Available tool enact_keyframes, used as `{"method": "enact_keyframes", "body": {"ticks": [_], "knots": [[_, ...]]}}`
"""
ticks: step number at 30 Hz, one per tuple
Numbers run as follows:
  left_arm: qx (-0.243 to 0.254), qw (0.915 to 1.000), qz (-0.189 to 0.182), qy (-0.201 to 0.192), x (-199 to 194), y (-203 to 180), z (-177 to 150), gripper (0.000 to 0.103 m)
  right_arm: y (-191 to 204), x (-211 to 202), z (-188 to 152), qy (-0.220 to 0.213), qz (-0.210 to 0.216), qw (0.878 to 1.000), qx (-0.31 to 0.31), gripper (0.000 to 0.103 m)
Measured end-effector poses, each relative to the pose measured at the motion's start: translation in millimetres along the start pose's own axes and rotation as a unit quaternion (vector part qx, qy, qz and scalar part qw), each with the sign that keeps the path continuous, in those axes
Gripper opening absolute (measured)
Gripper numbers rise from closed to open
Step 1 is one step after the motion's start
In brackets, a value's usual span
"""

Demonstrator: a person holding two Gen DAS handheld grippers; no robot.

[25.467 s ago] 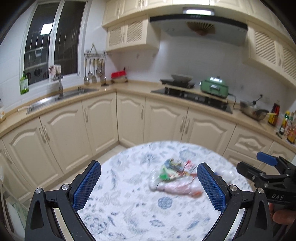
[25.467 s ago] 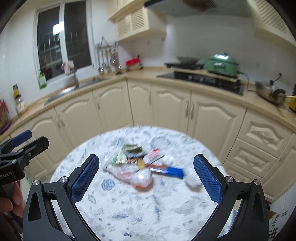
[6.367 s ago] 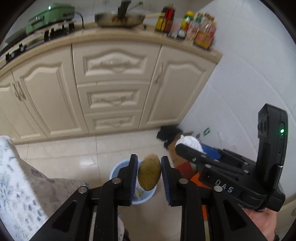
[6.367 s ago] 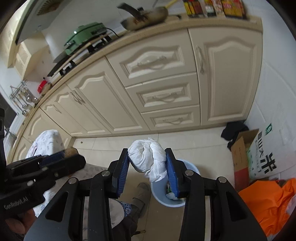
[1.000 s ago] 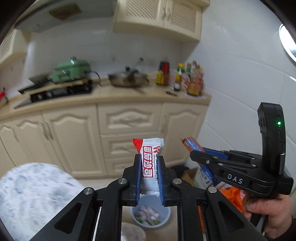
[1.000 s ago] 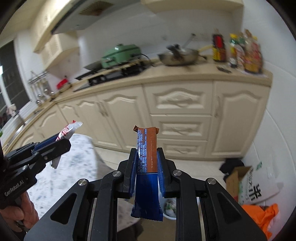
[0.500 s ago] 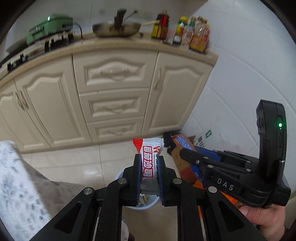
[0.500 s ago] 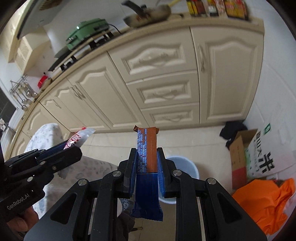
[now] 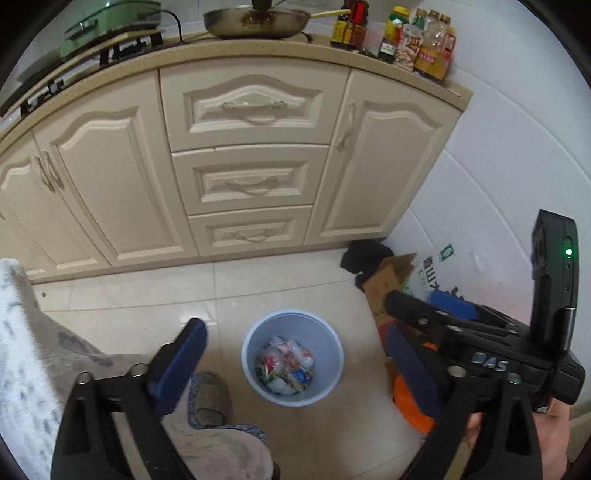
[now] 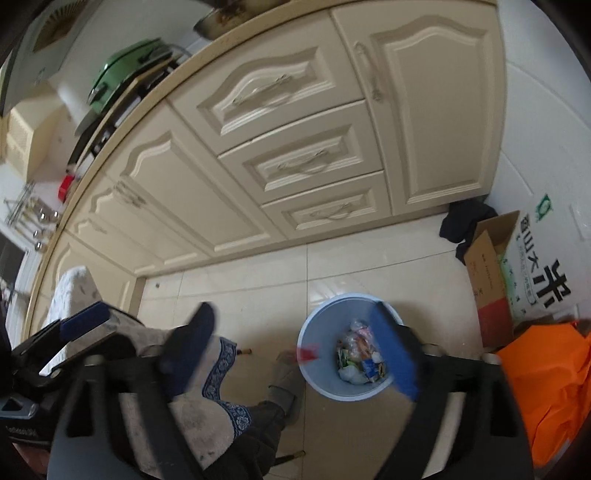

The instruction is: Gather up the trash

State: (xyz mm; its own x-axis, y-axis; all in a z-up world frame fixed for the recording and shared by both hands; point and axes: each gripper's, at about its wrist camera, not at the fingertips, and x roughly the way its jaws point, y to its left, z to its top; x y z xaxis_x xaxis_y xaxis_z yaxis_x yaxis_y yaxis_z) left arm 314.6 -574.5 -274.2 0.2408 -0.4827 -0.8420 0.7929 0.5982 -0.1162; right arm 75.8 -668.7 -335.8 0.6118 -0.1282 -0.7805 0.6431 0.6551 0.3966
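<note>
From the left wrist view, the left gripper (image 9: 295, 354) hangs over the tiled floor with its jaws spread wide and nothing between them. Straight below the gap stands the pale blue trash bin (image 9: 332, 347), upright, with a heap of crumpled wrappers and plastic (image 9: 284, 363) lying in its bottom. To the right in this view the right gripper (image 9: 432, 306) reaches in from the side; its blue pads are parted, holding nothing. Beyond it on the floor, against the white tiled wall, sit a cardboard box (image 9: 388, 284) and a dark cloth (image 9: 364, 254). At the far side runs a row of cream cabinets (image 9: 251, 162) — on the counter above them a pan (image 9: 255, 18) and a cluster of sauce bottles (image 9: 406, 37). A patterned tablecloth (image 9: 22, 350) hangs at the near left.

From the right wrist view, the right gripper (image 10: 299, 343) also has its jaws wide apart, blurred, with nothing gripped. The trash bin (image 10: 314, 380) lies beneath its right finger, the litter (image 10: 360, 354) showing inside. A small red scrap (image 10: 308, 352) shows blurred at the bin's left rim — whether it touches the rim cannot be told. The left gripper (image 10: 74, 328) is at the near left, with only one blue pad showing. An orange bag (image 10: 543, 387) lies near right, next to the cardboard box (image 10: 487, 269).
</note>
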Motion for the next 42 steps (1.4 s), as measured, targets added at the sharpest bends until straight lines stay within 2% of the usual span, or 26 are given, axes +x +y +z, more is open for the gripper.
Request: {"method": "enact_keyframes", "body": {"ticks": [3, 5, 9, 13, 18, 25, 31, 35, 39, 42], "knots": [[0.006, 0.9997, 0.017, -0.016, -22, -3, -6, 0.102, 4, -13, -1, -0.016, -0.006, 1.000, 0.012, 0.103], [0.006, 0.9990, 0.030, -0.034, -38, -5, -9, 0.102, 9, -21, -1, -0.014, -0.029, 0.999, 0.016, 0.103], [0.003, 0.9967, 0.040, -0.071, -87, -5, -31, 0.102, 28, -44, 0, -0.023, -0.011, 1.000, 0.013, 0.103], [-0.008, 0.9926, 0.052, -0.109, -142, 2, -59, 0.102, 62, -77, -3, -0.043, -0.003, 0.999, -0.018, 0.103], [-0.024, 0.9858, 0.069, -0.151, -221, 17, -110, 0.102, 106, -110, -9, -0.067, 0.013, 0.997, -0.046, 0.103], [-0.067, 0.9704, 0.103, -0.208, -333, 38, -191, 0.102, 187, -155, -29, -0.092, 0.054, 0.989, -0.105, 0.103], [-0.117, 0.9496, 0.154, -0.246, -418, 56, -258, 0.102, 258, -183, -56, -0.105, 0.093, 0.977, -0.161, 0.103], [-0.141, 0.9312, 0.199, -0.271, -471, 58, -309, 0.102, 305, -199, -79, -0.110, 0.118, 0.968, -0.194, 0.103], [-0.170, 0.9086, 0.252, -0.287, -517, 50, -360, 0.102, 349, -216, -109, -0.112, 0.145, 0.955, -0.235, 0.103], [-0.191, 0.8894, 0.288, -0.299, -545, 35, -399, 0.102, 380, -231, -139, -0.120, 0.156, 0.939, -0.282, 0.103]]}}
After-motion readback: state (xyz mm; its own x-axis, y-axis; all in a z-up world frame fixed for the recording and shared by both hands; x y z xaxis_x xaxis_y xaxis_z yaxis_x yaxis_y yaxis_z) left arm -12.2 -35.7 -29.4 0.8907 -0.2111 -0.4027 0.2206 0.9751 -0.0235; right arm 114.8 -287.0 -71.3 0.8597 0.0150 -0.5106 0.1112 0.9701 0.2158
